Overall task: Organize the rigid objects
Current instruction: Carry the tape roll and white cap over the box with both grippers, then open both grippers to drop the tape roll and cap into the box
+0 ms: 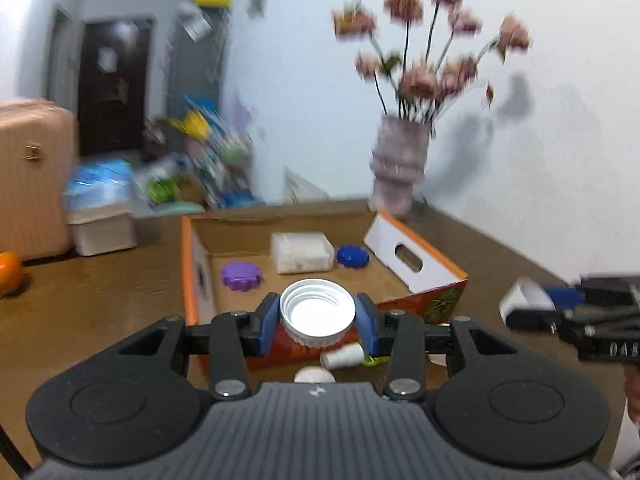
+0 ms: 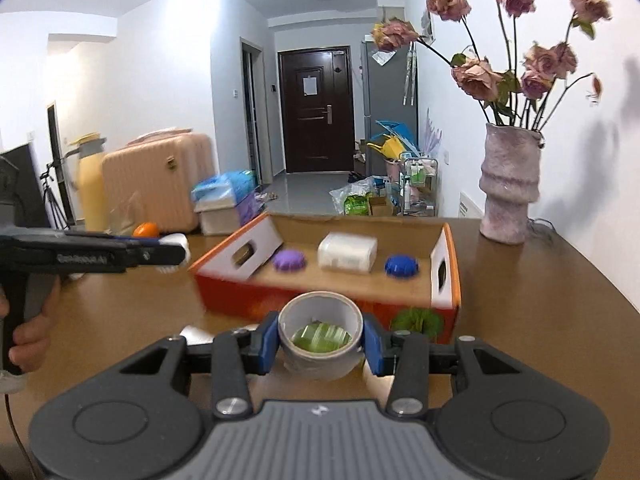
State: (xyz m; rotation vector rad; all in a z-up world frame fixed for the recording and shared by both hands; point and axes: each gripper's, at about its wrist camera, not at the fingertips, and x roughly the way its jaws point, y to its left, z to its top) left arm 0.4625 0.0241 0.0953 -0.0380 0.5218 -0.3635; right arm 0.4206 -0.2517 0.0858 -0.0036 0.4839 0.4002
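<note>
My left gripper (image 1: 318,314) is shut on a white threaded lid (image 1: 317,308), open side up, just before the near wall of an orange cardboard box (image 1: 190,280). In the box lie a purple lid (image 1: 241,276), a white plastic container (image 1: 302,252) and a blue lid (image 1: 352,256). My right gripper (image 2: 320,336) is shut on a grey tape roll (image 2: 320,364), held above the table in front of the box (image 2: 328,300). In the right wrist view the left gripper (image 2: 172,252) shows at the left with the white lid (image 2: 176,240); the purple lid (image 2: 290,260), container (image 2: 347,257) and blue lid (image 2: 401,266) lie in a row.
A pink vase of dried flowers (image 2: 508,188) stands at the table's back right corner by the wall. An orange fruit (image 1: 8,272) lies at the left. A small white bottle (image 1: 344,356) and a green item (image 2: 418,320) lie before the box. A hand (image 2: 28,340) grips the left handle.
</note>
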